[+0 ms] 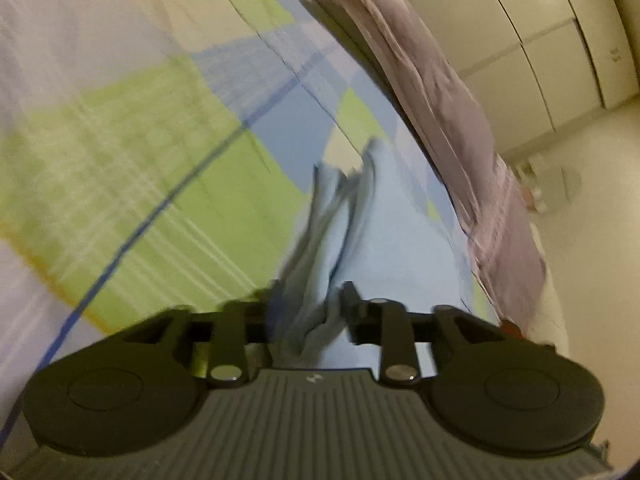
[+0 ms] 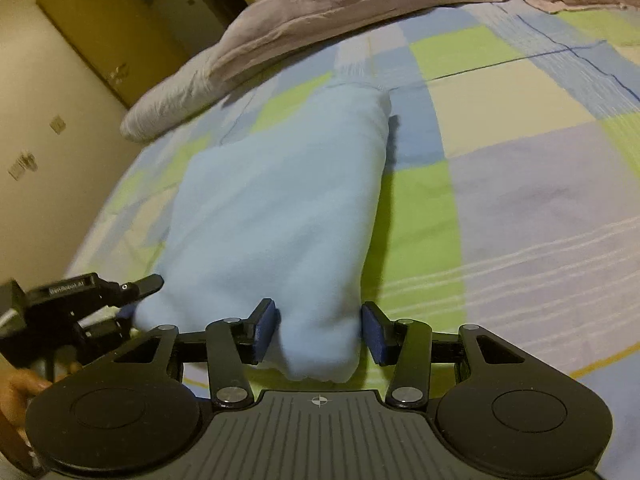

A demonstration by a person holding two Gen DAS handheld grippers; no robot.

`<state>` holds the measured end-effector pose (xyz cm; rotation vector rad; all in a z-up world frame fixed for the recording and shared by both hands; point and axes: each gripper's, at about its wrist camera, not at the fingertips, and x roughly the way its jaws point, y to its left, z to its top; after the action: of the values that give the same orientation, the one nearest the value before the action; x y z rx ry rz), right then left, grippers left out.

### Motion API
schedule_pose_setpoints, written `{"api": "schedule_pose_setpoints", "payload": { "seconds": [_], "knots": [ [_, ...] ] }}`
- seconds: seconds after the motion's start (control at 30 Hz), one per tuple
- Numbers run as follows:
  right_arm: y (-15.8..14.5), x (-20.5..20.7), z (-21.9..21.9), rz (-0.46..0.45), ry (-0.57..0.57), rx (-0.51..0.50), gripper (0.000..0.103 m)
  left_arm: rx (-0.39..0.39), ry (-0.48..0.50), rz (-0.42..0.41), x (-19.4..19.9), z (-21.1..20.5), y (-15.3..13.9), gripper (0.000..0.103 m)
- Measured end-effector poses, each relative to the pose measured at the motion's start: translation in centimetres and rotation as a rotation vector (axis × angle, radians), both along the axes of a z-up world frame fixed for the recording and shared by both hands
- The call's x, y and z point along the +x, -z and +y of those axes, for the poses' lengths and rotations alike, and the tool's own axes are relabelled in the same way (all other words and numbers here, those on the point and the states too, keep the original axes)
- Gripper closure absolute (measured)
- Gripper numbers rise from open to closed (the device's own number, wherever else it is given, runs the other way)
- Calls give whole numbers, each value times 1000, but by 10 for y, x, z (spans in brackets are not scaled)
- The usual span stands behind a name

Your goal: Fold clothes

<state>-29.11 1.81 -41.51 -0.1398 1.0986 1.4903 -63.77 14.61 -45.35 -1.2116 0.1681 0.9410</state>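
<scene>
Bed with a checked sheet (image 2: 500,208) in green, blue and cream fills both views. A grey-mauve blanket (image 2: 340,4) lies bunched along the far edge, with a pillow (image 2: 160,108) at its end.

Light blue garment (image 2: 280,208) lies on the sheet as a long, narrowed slab, already doubled lengthwise by the look of its thick right edge. Far end rests flat; near end is raised off the bed between the two tools.

Right gripper (image 2: 318,332): jaws stand apart, blue pads (image 2: 266,328) either side of the near corner of the cloth, not visibly pressing it. The cloth sits in the gap; not a firm hold.

Left gripper (image 1: 306,312): fingers drawn in on a gathered wad of the same cloth (image 1: 320,264), layers bunched between them. Picture is blurred, but the pinch reads as tight. In the right view this tool shows at the garment's left near corner.

Judgement: a cross fold is in hand, near edge held up. Whether the right tool is about to clamp or has just let go, the scene fits both. Any carry toward the far end needs both corners level, layers kept together.
</scene>
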Motion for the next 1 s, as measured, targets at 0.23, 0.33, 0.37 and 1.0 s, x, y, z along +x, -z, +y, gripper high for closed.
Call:
{"api": "schedule_pose_setpoints", "payload": {
  "seconds": [0.23,0.33,0.37,1.0],
  "knots": [
    [-3,29,-26,132,78,10,56,-49,-73,-157,-4,-55,-8,55],
    [-5,37,-34,149,112,-5,56,-100,-93,-188,8,-57,7,55],
    [-6,39,-35,149,122,-12,56,-117,-100,-198,13,-58,12,55],
    [-2,64,-43,174,135,-10,56,-67,-38,-107,14,-10,-13,91]
  ]
}}
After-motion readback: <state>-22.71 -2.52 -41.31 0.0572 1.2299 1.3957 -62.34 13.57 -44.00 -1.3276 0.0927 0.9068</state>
